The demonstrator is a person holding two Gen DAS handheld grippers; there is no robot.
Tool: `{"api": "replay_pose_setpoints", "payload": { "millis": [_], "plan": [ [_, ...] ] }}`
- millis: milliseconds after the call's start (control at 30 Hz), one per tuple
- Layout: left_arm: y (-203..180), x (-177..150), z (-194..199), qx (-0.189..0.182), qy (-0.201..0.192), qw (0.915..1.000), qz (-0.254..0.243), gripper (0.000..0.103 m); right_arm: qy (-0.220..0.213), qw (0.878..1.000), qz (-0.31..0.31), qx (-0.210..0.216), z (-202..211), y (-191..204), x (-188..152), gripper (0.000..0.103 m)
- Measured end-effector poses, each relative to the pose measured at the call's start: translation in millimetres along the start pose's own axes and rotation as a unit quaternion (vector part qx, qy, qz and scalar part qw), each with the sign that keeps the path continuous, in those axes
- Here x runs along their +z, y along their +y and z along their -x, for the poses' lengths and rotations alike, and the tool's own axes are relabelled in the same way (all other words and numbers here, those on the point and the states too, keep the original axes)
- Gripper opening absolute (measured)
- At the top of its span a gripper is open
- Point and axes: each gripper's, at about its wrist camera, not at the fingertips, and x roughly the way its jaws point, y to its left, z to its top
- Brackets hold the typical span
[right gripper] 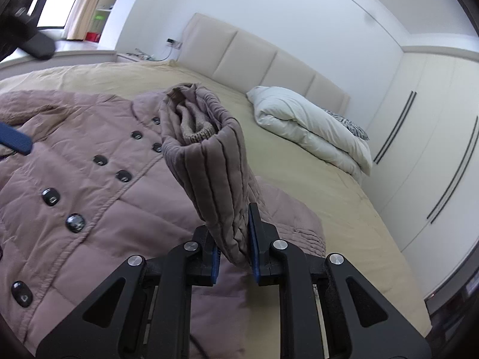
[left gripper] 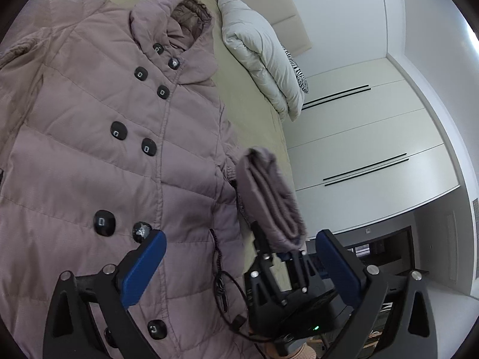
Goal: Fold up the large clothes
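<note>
A mauve padded coat [left gripper: 89, 137] with dark buttons lies front-up and spread on the bed; it also shows in the right wrist view [right gripper: 89, 185]. My right gripper [right gripper: 233, 254] is shut on the coat's sleeve cuff [right gripper: 206, 155] and holds it lifted above the coat, cuff end pointing up. The same lifted sleeve [left gripper: 269, 197] and my right gripper [left gripper: 281, 257] show in the left wrist view. My left gripper [left gripper: 239, 257] is open and empty, hovering over the coat's lower front, just left of the lifted sleeve. One of its blue fingers [right gripper: 15, 140] shows at the left edge of the right wrist view.
The coat lies on a bed with a beige sheet [right gripper: 314, 179]. A folded white duvet [right gripper: 314, 128] with a zebra-print pillow [right gripper: 350, 125] lies near the padded headboard [right gripper: 254, 59]. White wardrobe doors [right gripper: 434, 149] stand beyond the bed's right side.
</note>
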Motion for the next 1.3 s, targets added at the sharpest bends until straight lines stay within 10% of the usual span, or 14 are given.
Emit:
{"api": "replay_pose_setpoints", "payload": {
  "millis": [233, 300, 367, 533, 600, 667, 800, 900, 1200, 1300],
  "plan": [
    [19.3, 17.5, -29.4, -0.025, 0.041, 0.9980, 0.041, 0.100, 0.002, 0.999, 0.047, 0.027, 20.5, 47.2, 1.2, 0.016],
    [20.0, 20.9, -37.0, -0.032, 0.051, 0.9974, 0.041, 0.088, -0.001, 0.998, 0.061, 0.027, 30.1, 60.7, 0.8, 0.016],
    [17.4, 24.0, -45.9, -0.028, 0.070, 0.9966, 0.033, 0.045, -0.002, 0.997, 0.071, 0.029, 24.2, 75.5, 8.0, 0.016],
    [14.5, 40.8, -44.5, -0.014, 0.067, 0.9976, 0.014, 0.020, 0.013, 0.997, 0.066, 0.036, 21.5, 58.9, 2.0, 0.020],
    [12.8, 61.1, -27.7, -0.012, 0.039, 0.9992, 0.002, 0.019, 0.007, 0.997, 0.054, 0.051, 19.4, 49.1, 3.8, 0.028],
    [14.8, 89.7, -4.6, 0.000, 0.002, 1.0000, -0.004, 0.019, 0.008, 0.998, 0.028, 0.062, 20.6, 34.9, 3.1, 0.079],
    [31.1, 147.0, 34.6, 0.068, -0.064, 0.9954, -0.023, 0.019, 0.030, 0.982, -0.119, 0.142, 3.9, -32.8, -1.0, 0.086],
    [58.8, 175.3, 49.7, 0.108, -0.088, 0.9902, -0.010, 0.019, 0.063, 0.936, -0.282, 0.202, -25.1, -94.3, -15.8, 0.086],
    [118.7, 205.8, 70.4, 0.153, -0.124, 0.9801, 0.030, 0.019, 0.115, 0.696, -0.600, 0.377, -137.7, -161.3, -77.6, 0.086],
    [125.0, 209.5, 74.9, 0.160, -0.129, 0.9782, 0.031, 0.019, 0.135, 0.674, -0.614, 0.387, -167.5, -147.7, -75.4, 0.086]
  ]
}}
